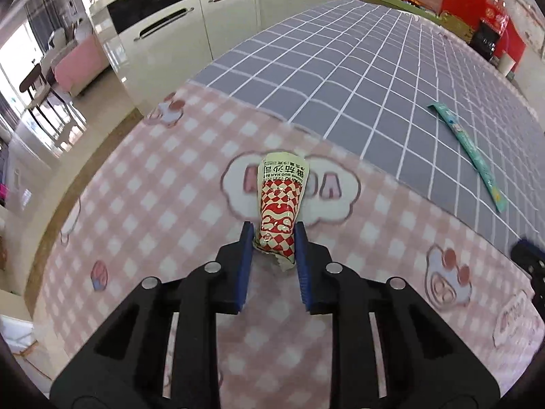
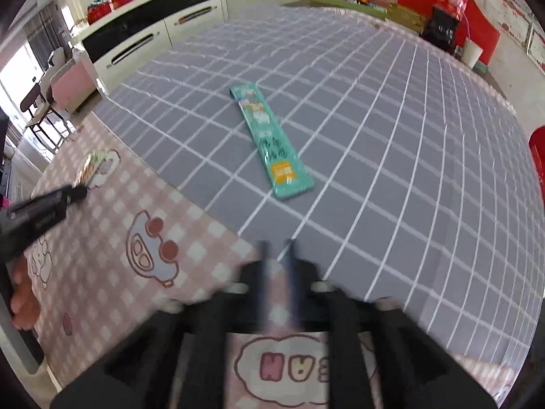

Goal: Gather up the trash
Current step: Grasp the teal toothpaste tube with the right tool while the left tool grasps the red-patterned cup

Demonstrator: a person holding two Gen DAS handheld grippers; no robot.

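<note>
While my left gripper (image 1: pixel 274 238) was clamped on the packet (image 1: pixel 279 204), both blue pads pressed its lower end and the rest stood out ahead over the pink cloth (image 1: pixel 153 204). From that view I could not tell whether its far end touched the cloth or hung clear of it. The grip sat low on a crumpled, torn end, so I judged it best to keep the squeeze even and lift straight, since a soft sachet may slip or fold if swung fast.

My right gripper (image 2: pixel 277 255) was blurred; its jaws stood close together with a thin gap between them and nothing in it, though whether they were fully closed I could not tell. It pointed along the table toward the teal wrapper (image 2: pixel 272 143), which lay flat on the grey cloth (image 2: pixel 391 136), well apart from the packet. I reckoned this wrapper was the next piece. Lying flat and thin, it would want the jaws widened first, then brought down across its narrow width near one end, a finger on each long edge, so the film buckled up into the pinch instead of sliding away. No bin showed in either view.
</note>
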